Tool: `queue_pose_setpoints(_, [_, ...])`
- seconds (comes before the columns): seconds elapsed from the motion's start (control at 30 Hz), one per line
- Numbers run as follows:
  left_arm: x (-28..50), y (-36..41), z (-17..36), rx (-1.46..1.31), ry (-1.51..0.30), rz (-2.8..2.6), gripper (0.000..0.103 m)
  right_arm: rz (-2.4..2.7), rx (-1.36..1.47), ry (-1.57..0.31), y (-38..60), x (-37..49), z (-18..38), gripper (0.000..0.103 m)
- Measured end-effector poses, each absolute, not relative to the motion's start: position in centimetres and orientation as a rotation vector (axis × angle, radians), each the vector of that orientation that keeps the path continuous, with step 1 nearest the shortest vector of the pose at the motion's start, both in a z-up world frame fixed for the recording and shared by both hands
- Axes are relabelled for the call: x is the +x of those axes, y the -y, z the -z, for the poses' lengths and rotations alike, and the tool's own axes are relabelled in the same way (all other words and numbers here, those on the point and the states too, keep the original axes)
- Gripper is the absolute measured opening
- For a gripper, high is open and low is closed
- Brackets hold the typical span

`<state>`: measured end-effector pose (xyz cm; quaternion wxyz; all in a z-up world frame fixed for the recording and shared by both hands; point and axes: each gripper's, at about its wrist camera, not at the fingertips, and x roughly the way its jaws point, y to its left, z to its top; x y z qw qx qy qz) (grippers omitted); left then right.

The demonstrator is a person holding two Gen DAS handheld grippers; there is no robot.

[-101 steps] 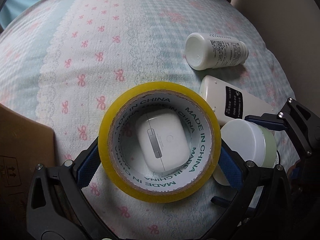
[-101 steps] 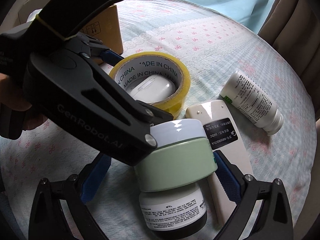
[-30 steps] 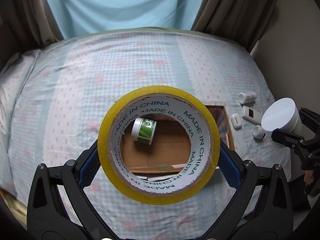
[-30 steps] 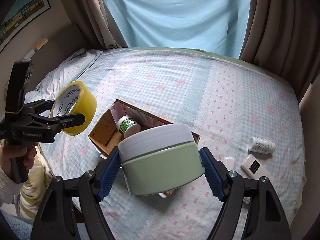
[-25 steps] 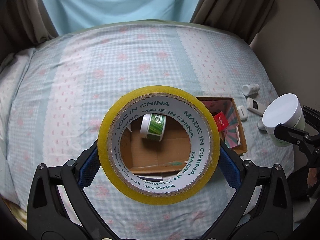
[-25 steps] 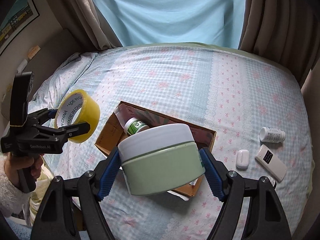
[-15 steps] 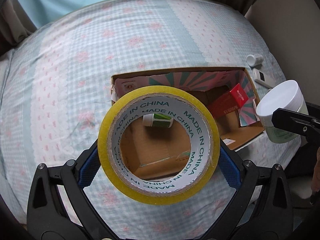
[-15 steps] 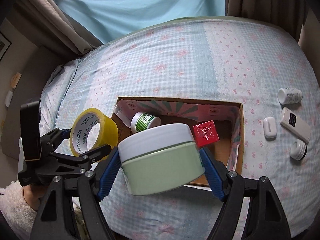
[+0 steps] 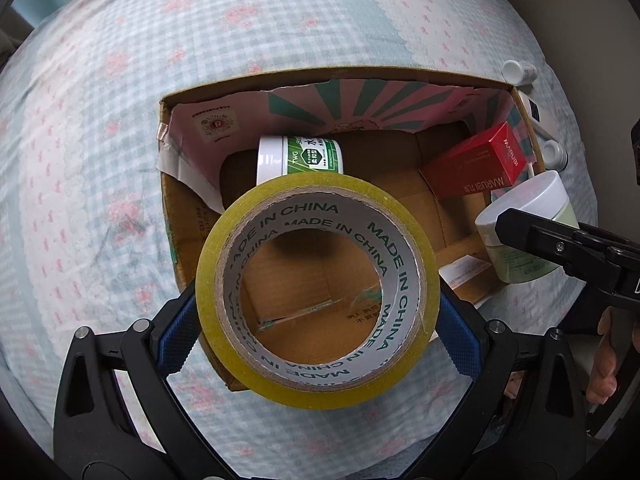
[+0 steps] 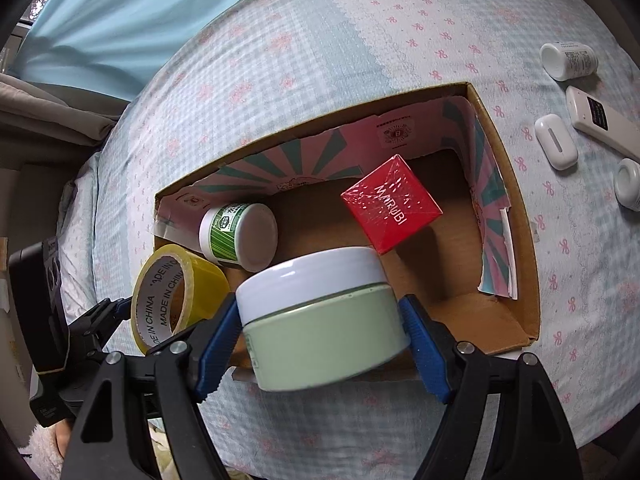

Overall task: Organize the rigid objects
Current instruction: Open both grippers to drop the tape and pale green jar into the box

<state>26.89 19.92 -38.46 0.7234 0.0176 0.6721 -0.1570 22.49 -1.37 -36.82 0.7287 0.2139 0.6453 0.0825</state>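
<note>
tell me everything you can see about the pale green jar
The pale green jar is a squat round tub with a smooth, matte pale green body and a wide white lid, which is on. It looks like plastic; small print shows on its side in the left wrist view. It lies tilted, lid toward the cardboard box, and hangs above the box's near edge, touching nothing but the right gripper, whose blue pads clamp its sides.

Right gripper (image 10: pixel 322 334) clamps green jar (image 10: pixel 326 344) above cardboard box (image 10: pixel 516 240).
</note>
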Motion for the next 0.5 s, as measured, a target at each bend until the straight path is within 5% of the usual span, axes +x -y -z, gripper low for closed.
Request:
queue_pose_setpoints(0.13, [27.4,-19.4,38.5,0.067,-1.479,0.338,0.102,-0.161,0.511,-1.432,1.6,22.7,37.6,0.076])
queue_pose_setpoints(0.23, [27.3,-19.3,37.6,0.076,-1.451,0.354,0.103,-0.134,0.571,-1.427,2.1,22.6,37.6,0.103])
queue_pose_setpoints(0.5, [25.7,-20.7,36.5,0.076,-1.462,0.338,0.103,-0.113,0.565,-1.433,3.2,21.2,36.9,0.103])
